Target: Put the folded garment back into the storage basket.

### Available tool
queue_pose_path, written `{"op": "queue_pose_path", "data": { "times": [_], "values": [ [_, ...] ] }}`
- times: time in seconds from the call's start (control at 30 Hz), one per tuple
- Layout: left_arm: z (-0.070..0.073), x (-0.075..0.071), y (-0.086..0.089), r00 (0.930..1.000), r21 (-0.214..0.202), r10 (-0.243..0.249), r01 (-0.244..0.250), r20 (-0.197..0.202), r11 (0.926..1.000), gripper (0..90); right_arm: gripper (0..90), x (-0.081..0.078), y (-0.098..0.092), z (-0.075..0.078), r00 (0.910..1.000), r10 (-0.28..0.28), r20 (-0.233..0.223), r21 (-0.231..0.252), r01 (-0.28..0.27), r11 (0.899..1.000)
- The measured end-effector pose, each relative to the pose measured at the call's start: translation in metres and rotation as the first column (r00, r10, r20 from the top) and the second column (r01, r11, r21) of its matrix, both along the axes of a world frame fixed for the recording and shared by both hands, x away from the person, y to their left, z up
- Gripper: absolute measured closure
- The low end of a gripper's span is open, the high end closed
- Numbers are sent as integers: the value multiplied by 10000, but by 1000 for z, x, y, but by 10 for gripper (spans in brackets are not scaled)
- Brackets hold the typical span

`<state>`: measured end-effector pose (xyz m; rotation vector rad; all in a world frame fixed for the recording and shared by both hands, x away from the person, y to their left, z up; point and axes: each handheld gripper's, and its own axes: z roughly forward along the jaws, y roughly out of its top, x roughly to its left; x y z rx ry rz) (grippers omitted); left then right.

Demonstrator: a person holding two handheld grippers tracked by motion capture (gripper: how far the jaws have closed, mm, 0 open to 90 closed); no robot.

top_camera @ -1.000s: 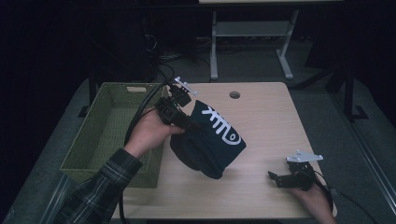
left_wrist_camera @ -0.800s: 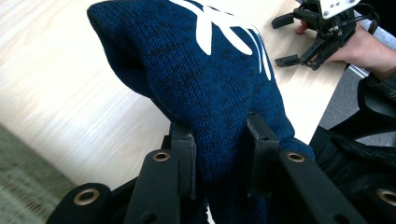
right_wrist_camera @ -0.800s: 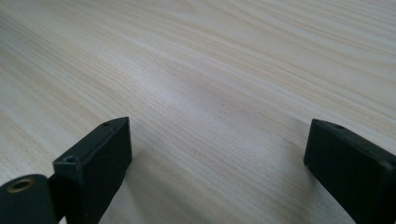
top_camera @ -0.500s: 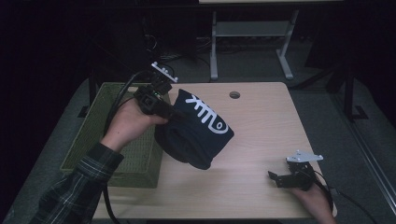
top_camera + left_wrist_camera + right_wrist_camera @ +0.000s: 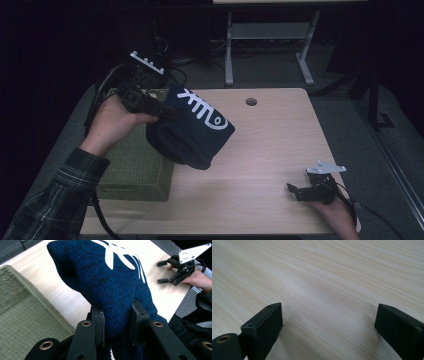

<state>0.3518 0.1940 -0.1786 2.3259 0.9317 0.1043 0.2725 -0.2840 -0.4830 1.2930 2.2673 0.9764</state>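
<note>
Left tongs (image 5: 162,111) clamped on a dark blue knit garment (image 5: 192,131), lifted over the worktop's left side.

Detail: in the left gripper view both black jaws pinch a fold of the knit garment (image 5: 110,287), fabric bunched between the pads, rest hanging away from them w/ white print on top. From the high view the garment hangs off the worktop (image 5: 280,150), just right of the olive green basket (image 5: 132,165), which sits at the left edge; garment's low end near the basket's right wall, can't tell if it touches. Left hand (image 5: 112,122) is above the basket's far part. Right tongs (image 5: 296,190) at the near right corner, well apart from the garment, jaws spread wide w/ nothing between them; right gripper view has bare wood (image 5: 317,277) between the jaws.
</note>
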Motion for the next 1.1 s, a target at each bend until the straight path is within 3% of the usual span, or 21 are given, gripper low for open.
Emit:
{"op": "queue_pose_path", "data": {
  "times": [0.3,0.63,0.87,1.1],
  "values": [
    [10,-3,34,9971,-39,743,-742,155,9972,700,79,0,0,0,10000,-56,-10,8,56,10000],
    [16,-7,64,9893,-159,1431,-1427,268,9896,700,79,0,0,0,10000,-56,-10,7,56,10000],
    [14,-7,91,9772,-207,2108,-2103,253,9774,700,79,0,0,0,10000,-57,-9,7,57,10000],
    [1,-5,117,9589,-258,2836,-2834,75,9587,700,79,0,0,0,10000,-56,-9,8,56,10000]
  ]
}}
